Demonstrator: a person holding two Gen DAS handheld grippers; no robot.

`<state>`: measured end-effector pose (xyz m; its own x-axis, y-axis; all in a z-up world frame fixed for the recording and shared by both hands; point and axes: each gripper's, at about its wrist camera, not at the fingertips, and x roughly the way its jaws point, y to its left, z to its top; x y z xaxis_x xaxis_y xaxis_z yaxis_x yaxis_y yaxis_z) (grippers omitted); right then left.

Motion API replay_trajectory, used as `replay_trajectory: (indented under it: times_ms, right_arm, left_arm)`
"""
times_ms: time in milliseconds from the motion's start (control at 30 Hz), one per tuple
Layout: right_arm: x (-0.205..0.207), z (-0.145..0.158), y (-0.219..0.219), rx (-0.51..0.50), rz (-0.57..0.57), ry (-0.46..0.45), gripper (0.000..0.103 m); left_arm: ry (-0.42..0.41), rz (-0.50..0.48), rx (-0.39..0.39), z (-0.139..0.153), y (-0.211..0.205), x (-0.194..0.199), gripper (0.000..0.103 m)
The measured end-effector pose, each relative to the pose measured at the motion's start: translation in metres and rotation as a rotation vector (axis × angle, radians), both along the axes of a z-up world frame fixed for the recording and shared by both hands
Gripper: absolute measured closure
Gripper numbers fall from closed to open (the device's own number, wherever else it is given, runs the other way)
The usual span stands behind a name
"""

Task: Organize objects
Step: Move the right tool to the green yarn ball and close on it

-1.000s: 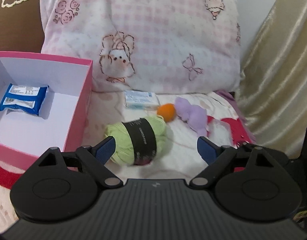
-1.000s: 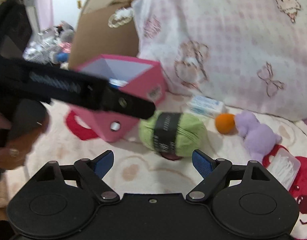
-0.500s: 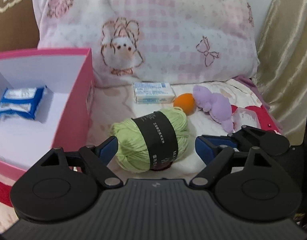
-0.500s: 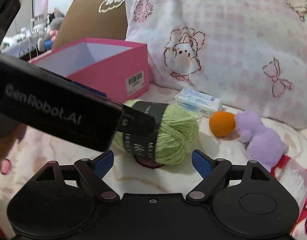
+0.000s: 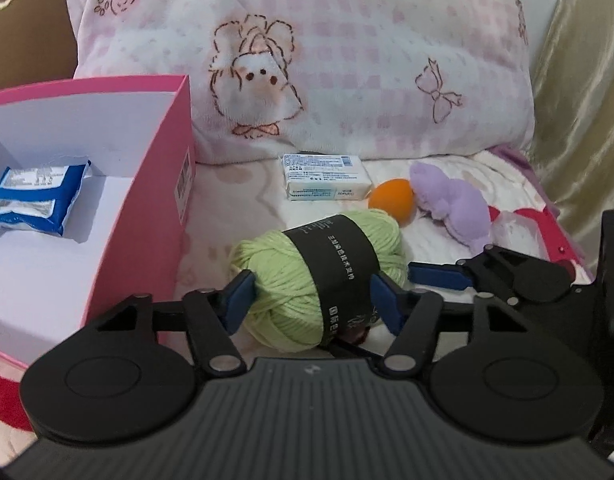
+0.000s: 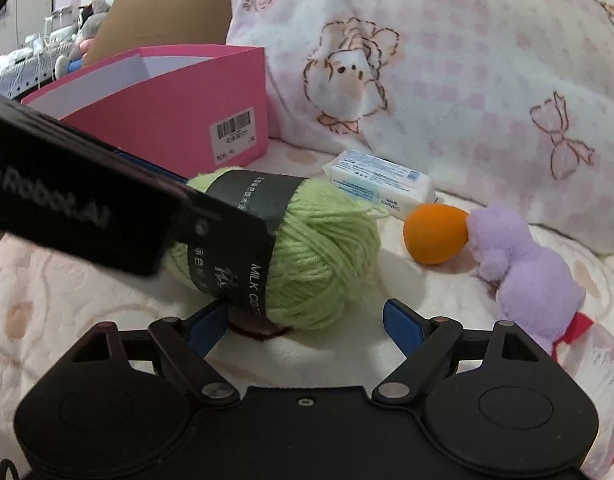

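A light green yarn ball [image 5: 283, 276] with a black paper band lies on the patterned bedding beside the pink box [image 5: 167, 184]. My left gripper [image 5: 311, 300] straddles the yarn's near end; its jaws are closing and both blue pads press into the yarn's sides. In the right wrist view the left gripper's black body [image 6: 87, 208] crosses in front of the yarn ball [image 6: 319, 256]. My right gripper [image 6: 305, 320] stands open just short of the yarn, touching nothing; one of its fingers [image 5: 439, 274] shows to the right of the yarn.
A blue snack packet [image 5: 35, 196] lies inside the pink box. Behind the yarn are a white wrapped bar [image 5: 325, 176], an orange ball [image 5: 391, 200] and a purple plush toy [image 5: 455, 208]. A large pink pillow [image 5: 347, 60] backs them; a gold curtain [image 5: 583, 120] hangs right.
Both grippers have come down and closer to the yarn ball. The left jaws, wide apart before, have narrowed onto the yarn's sides. The right jaws stay wide.
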<state>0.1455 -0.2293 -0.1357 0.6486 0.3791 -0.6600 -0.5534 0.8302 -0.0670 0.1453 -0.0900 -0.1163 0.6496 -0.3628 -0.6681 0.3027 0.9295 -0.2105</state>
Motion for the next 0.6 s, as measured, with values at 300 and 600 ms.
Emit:
replay_trajectory:
  times_ms: [300,600]
  right_arm:
    - [-0.022,0.014,0.02,0.01,0.03,-0.022,0.027]
    - [-0.051,0.03,0.006,0.021,-0.031,0.009,0.027]
  left_arm:
    - [0.034,-0.01,-0.118,-0.006,0.01,-0.004,0.05]
    - [0.139,-0.063,-0.237,-0.004,0.016,-0.021,0.05]
